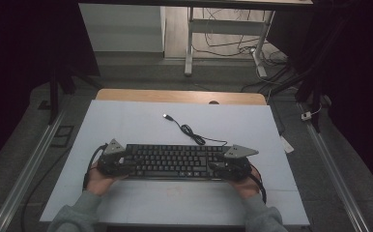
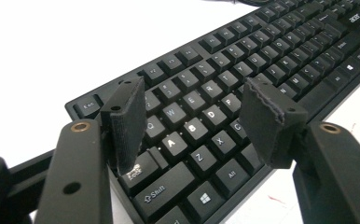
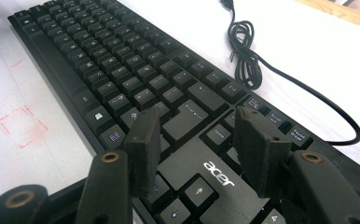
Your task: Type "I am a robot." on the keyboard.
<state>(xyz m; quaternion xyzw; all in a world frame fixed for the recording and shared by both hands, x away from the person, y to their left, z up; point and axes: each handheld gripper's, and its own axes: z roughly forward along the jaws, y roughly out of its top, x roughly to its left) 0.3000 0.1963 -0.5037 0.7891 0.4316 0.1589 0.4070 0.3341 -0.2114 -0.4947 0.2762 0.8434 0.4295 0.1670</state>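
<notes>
A black keyboard (image 1: 175, 161) lies flat on the white mat (image 1: 126, 121), its keys facing up. At the keyboard's left end my left gripper (image 1: 126, 164) is open. In the left gripper view its jaws (image 2: 194, 107) hover apart over the letter keys of the keyboard (image 2: 262, 60), and nothing sits between the pads. My right gripper (image 1: 216, 166) is open at the right end. The right gripper view has it (image 3: 199, 123) above the arrow keys and the logo panel of the keyboard (image 3: 122, 70). A hand holds each gripper.
The keyboard's black cable (image 1: 189, 130) runs in a small bundle up the mat to a loose USB plug (image 1: 166, 116). A faint red square mark (image 3: 22, 126) is drawn on the mat in front of the keyboard. The wooden table edge (image 1: 175, 95) lies beyond the mat.
</notes>
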